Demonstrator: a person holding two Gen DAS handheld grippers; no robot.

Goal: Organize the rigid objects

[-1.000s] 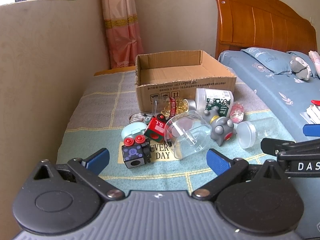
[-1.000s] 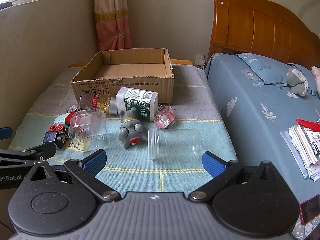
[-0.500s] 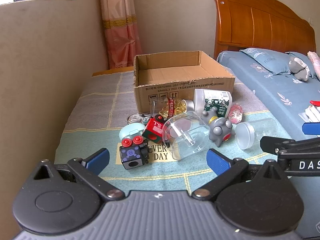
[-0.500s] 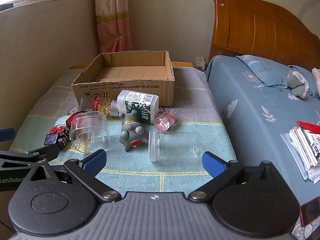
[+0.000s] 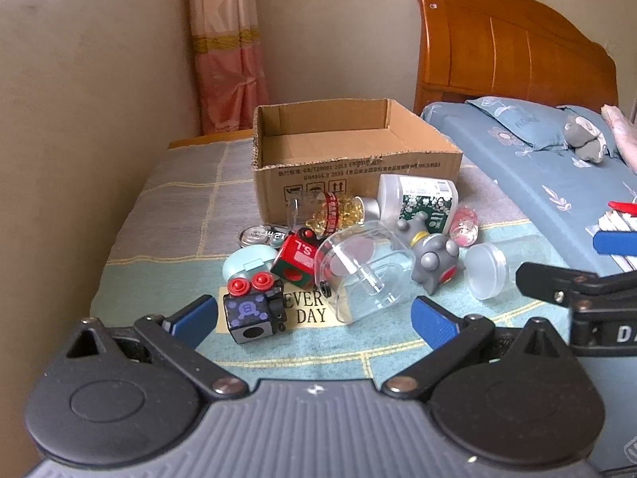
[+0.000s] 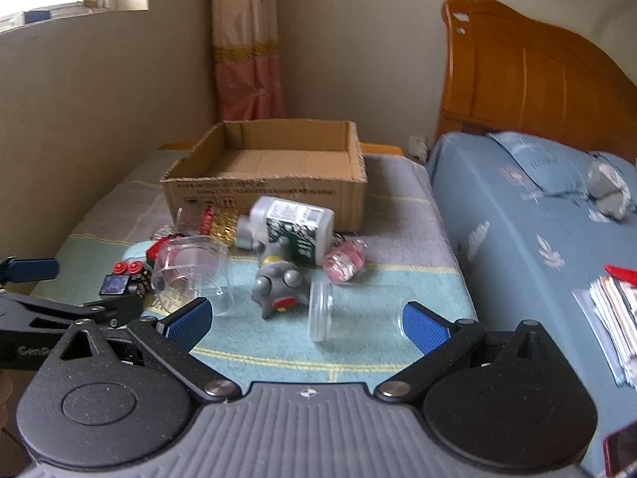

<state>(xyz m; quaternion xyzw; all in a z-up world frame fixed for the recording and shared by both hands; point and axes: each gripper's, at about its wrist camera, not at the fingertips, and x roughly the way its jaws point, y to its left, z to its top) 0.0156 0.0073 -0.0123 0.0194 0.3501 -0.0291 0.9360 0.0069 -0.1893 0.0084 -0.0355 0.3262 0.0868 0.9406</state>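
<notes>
Cardboard box sits empty at 12 o'clock from both my grippers, far side of the pile on the cloth-covered table. Clutter lies between me and it. Clear lidded jar lies on its side, long axis 3-to-9, lid toward 9, right between my right gripper fingertips' line, so right arm is nearer. Clear tub tips at 12 of my left gripper; black cube toy at its 11, just beside the left pad. Both grippers spread wide, holding nothing. Judgement: right takes jar first, across its short width.
</notes>
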